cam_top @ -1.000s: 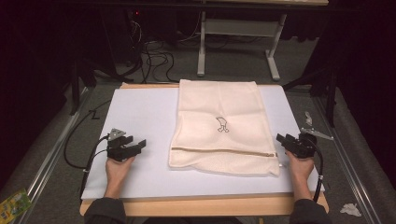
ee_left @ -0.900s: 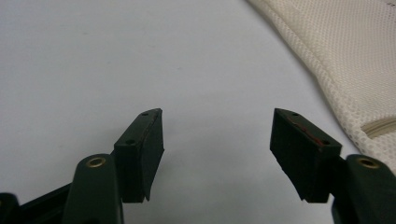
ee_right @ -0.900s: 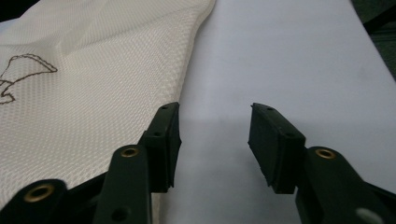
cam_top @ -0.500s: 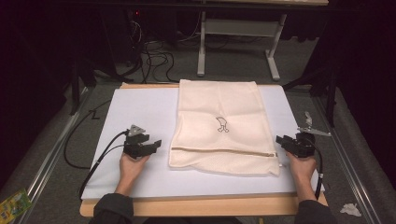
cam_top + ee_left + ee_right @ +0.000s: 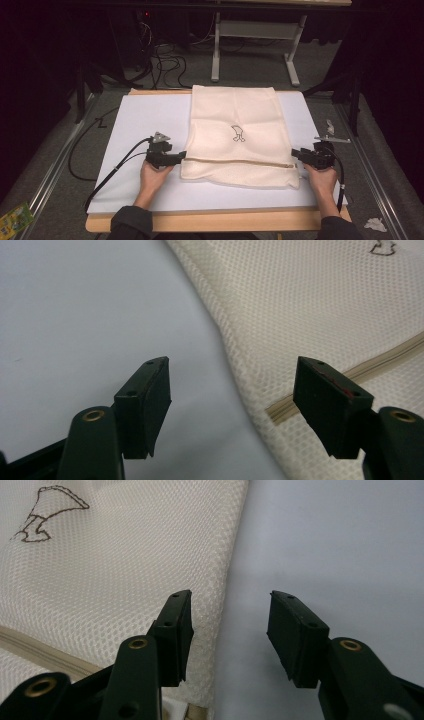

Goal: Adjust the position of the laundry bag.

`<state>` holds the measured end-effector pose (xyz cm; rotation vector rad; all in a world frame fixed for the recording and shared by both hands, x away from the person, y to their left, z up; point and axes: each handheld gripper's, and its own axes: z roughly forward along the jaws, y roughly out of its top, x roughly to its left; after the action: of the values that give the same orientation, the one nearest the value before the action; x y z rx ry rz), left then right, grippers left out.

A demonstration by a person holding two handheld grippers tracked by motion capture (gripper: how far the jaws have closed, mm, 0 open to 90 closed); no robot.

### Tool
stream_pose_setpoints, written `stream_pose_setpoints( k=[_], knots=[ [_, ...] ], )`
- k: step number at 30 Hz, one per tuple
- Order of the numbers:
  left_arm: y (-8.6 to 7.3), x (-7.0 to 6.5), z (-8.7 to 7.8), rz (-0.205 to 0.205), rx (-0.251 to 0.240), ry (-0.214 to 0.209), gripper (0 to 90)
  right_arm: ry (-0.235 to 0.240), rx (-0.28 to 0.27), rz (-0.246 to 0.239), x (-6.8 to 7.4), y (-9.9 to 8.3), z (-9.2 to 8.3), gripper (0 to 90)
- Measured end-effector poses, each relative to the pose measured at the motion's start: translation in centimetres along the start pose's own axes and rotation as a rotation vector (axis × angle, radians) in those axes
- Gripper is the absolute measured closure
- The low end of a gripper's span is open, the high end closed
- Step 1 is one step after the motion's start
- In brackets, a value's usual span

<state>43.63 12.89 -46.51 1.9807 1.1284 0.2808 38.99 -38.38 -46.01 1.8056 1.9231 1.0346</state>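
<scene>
Here | cream mesh bag (image 5: 239, 136), rectangular, zip band | left gripper (image 5: 232, 390) fingers spread | right gripper (image 5: 230, 630) fingers spread, seemingly untouching

A wooden table (image 5: 210, 220) under a white sheet (image 5: 145, 120) stands on grey carpet (image 5: 45, 165); the room beyond lies in deep shadow. Behind the table, a white-legged desk frame (image 5: 255, 47) rises near a tangle of black cables (image 5: 165, 57); metal rails (image 5: 372, 165) flank the table; a green packet (image 5: 14, 220) and crumpled paper (image 5: 375, 224) lie on the floor.
</scene>
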Motion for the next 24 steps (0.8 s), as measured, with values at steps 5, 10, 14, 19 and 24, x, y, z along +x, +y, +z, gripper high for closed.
stream_pose_setpoints(
  k=[5, 10, 14, 19, 24],
  knots=[
    [0.3, -0.2, 0.4, -0.045, 0.005, -0.021, 31.1, -0.001, 0.030, -0.026, 0.7, 0.3, 0.2, 47.0],
    [1.0, -0.9, 0.8, -0.043, 0.011, -0.017, 31.4, -0.015, 0.068, -0.042, 1.1, 0.5, 0.9, 43.7],
    [1.3, -1.2, 1.8, -0.053, 0.046, -0.007, 31.6, -0.019, 0.087, -0.037, 1.4, 0.8, 1.3, 44.0],
    [1.0, -1.6, 2.9, -0.050, 0.086, -0.006, 34.6, -0.015, 0.105, -0.036, 1.7, 0.9, 1.7, 47.8],
    [1.2, -1.9, 3.2, -0.034, 0.092, 0.001, 45.0, -0.003, 0.125, -0.042, 1.8, 1.0, 2.0, 59.5]
  ],
)
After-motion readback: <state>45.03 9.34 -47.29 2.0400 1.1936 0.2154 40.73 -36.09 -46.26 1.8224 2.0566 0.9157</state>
